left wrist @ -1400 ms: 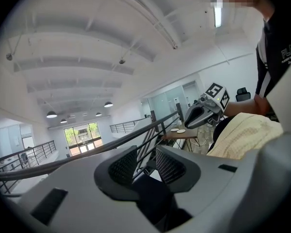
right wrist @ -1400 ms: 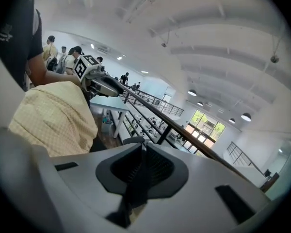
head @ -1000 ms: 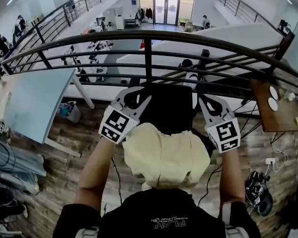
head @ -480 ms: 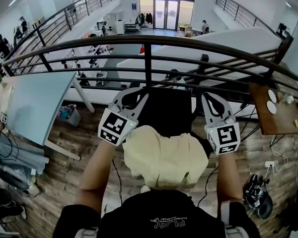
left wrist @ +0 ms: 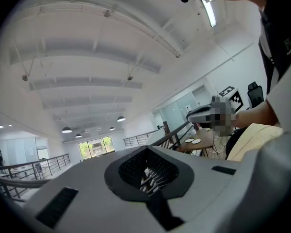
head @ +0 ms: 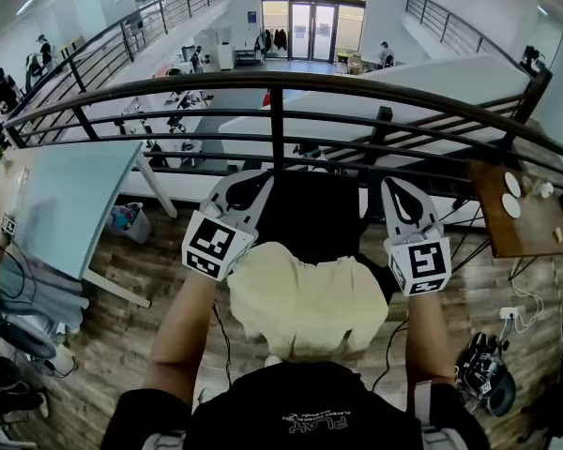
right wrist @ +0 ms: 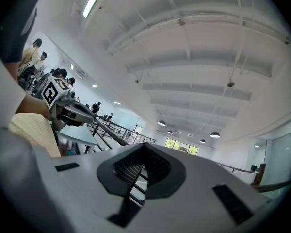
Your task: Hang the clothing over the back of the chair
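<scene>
Left claw (head: 254,178) and right claw (head: 392,184) are clenched empty, flanking the chair (head: 311,216) bearing the clothing (head: 300,298).

White print on the black shirt (head: 263,403), bottom centre of the head view, upside down, seems to read "PLAY"; the smaller line is illegible.

Brightly, evenly lit by daylight from the far glass doors (head: 314,17) and by round ceiling lamps (left wrist: 66,129). Only soft shadows. Strongly bent by fisheye along the railing (head: 278,120); dark at corners and blurred near the lens in both gripper views.
</scene>
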Tool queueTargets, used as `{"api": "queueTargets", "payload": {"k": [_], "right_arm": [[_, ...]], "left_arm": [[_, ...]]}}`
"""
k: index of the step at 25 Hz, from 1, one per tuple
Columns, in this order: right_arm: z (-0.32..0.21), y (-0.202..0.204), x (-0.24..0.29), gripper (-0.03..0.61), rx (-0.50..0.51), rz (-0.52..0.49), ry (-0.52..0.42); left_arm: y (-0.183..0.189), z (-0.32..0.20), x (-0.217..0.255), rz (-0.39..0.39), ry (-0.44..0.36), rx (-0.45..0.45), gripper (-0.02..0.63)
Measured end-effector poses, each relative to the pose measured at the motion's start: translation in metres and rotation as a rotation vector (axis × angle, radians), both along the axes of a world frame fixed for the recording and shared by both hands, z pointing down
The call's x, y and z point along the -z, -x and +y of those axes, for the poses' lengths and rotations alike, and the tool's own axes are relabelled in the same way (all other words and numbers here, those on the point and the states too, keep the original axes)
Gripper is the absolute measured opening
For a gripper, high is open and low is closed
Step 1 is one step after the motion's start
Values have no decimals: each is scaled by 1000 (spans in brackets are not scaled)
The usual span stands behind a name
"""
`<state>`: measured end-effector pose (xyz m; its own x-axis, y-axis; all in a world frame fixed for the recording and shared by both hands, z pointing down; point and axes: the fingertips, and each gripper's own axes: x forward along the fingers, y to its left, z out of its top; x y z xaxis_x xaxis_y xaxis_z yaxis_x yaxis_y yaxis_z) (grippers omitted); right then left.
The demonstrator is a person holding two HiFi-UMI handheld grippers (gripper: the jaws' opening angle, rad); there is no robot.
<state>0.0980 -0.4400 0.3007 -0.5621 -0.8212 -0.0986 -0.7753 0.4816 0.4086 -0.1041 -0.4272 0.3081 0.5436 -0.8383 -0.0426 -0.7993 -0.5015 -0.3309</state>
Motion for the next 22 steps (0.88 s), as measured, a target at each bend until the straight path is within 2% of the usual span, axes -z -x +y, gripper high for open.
{"api": "queueTargets", "payload": {"k": [4, 15, 22], "right_arm": [[-1, -5, -3, 18, -7, -26, 10], [-3, -1, -2, 18, -12, -16, -8], [-7, -1, -2, 18, -16, -23, -7]], "left_arm": [[5, 1, 0, 18, 2, 7, 14], [13, -2, -1, 35, 15, 31, 14], [15, -5, -3, 25, 10, 31, 14]]}}
